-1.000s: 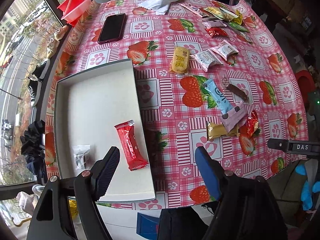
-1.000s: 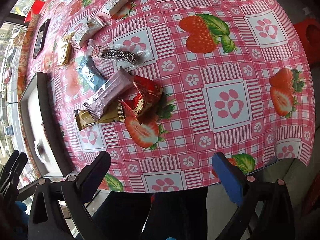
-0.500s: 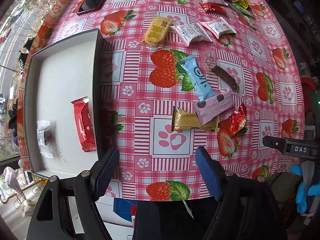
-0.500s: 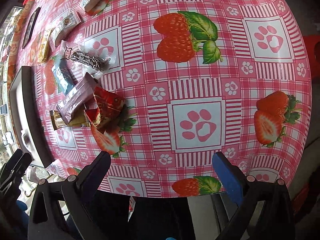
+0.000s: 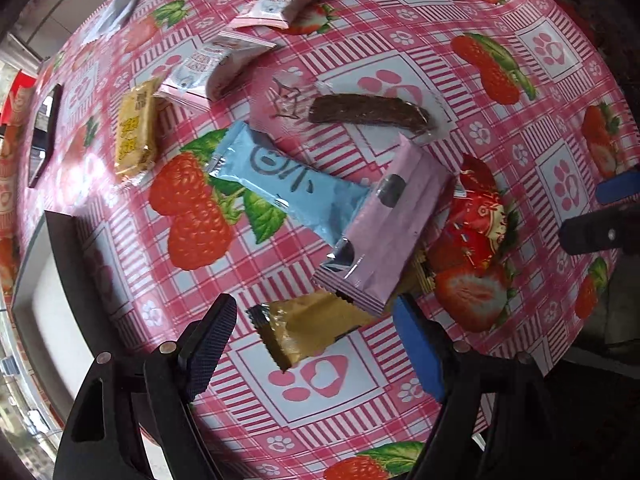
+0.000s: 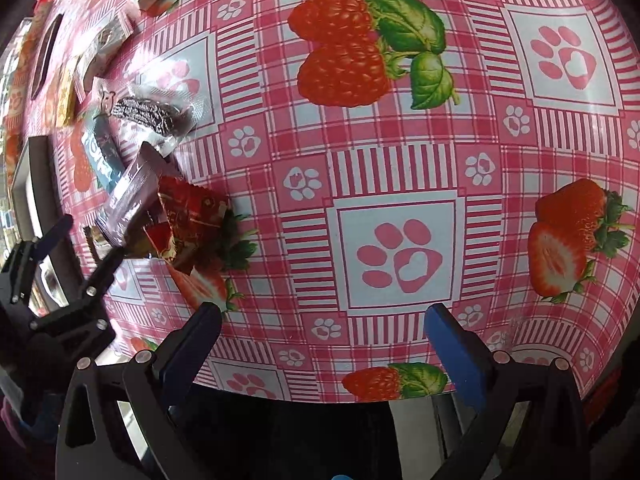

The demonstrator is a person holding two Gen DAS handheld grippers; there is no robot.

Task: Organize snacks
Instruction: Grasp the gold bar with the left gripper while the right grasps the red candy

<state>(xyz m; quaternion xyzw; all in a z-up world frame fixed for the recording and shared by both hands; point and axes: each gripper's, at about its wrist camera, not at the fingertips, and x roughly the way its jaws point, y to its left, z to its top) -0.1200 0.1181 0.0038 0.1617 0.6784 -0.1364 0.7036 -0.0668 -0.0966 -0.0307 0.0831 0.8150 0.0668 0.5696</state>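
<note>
The left gripper (image 5: 314, 330) hangs low over the table with its two fingers spread wide apart, and the gold snack packet (image 5: 308, 330) lies flat on the strawberry tablecloth (image 5: 500, 40) right in the gap between them, neither pad touching it as far as I can see. Just past the fingertips, a pink wrapper (image 5: 384, 236) rests across the far end of the gold packet, and its own far end overlaps a light blue packet (image 5: 280, 178) that angles away to the gripper's left. Off to the right of the pink one sits a crumpled red-and-gold wrapper (image 5: 476, 216), touching or very nearly touching it. Beyond that cluster lies a clear sachet with a dark brown bar (image 5: 368, 114) inside, and further left a yellow packet (image 5: 134, 134); white and pink packets (image 5: 212, 68) are scattered further still, toward the far edge. At the gripper's left the dark rim of the white tray (image 5: 60, 264) shows, its contents out of sight here. The right gripper (image 6: 320, 344) is likewise released, its fingers wide apart over a bare stretch of cloth near the table's front edge, holding nothing; the snack cluster lies ahead and well to its left, the red-and-gold wrapper nearest to it, with the left gripper's black frame reaching in beside it.
</note>
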